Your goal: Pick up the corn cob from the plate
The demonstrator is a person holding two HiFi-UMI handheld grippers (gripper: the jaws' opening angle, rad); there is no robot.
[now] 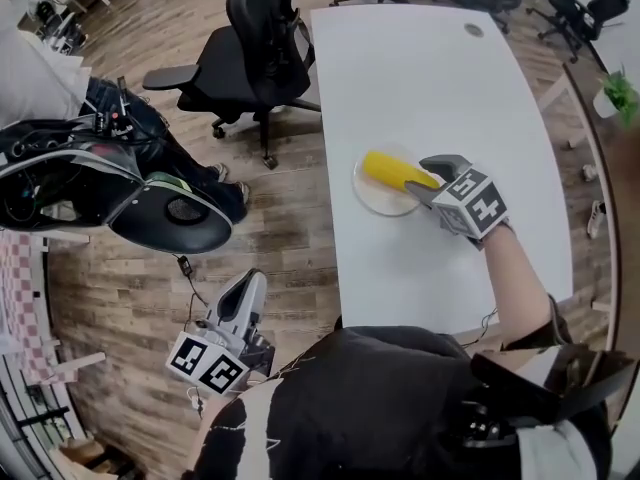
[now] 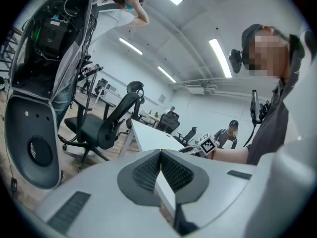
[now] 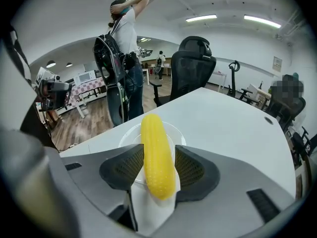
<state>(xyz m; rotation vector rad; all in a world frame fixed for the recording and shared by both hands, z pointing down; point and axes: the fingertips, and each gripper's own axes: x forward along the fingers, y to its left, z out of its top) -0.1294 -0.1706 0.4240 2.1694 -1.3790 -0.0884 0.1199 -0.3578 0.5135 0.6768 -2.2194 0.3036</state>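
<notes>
**White table, corn cob sitting between spread jaws**

Head view: white table (image 1: 430, 78) is standing over a wooden floor (image 1: 290, 238), with a black office chair (image 1: 250, 48) drawn up at its left edge. A clear round plate (image 1: 372, 200) is resting on the table, and the yellow corn cob (image 1: 395, 171) is lying across it. The right gripper (image 1: 425, 181) is reaching in from the right, its jaws straddling the near end of the cob. The left gripper (image 1: 250, 286) is hanging off the table, over the floor, well apart from the plate.

Left gripper view: the two dark pads are meeting tip to tip, so this tool is sitting closed with nothing in it. It is pointing roughly level across the room toward the chair and the table's edge.

Right gripper view: the jaws are standing apart with the cob running lengthwise between them. The left pad is lying just beside the cob, perhaps brushing it, while a gap is showing at the right pad, so the cob is not being clamped. It is resting on the plate, its far end pointing away toward a standing person (image 3: 126, 33) with a backpack.
</notes>
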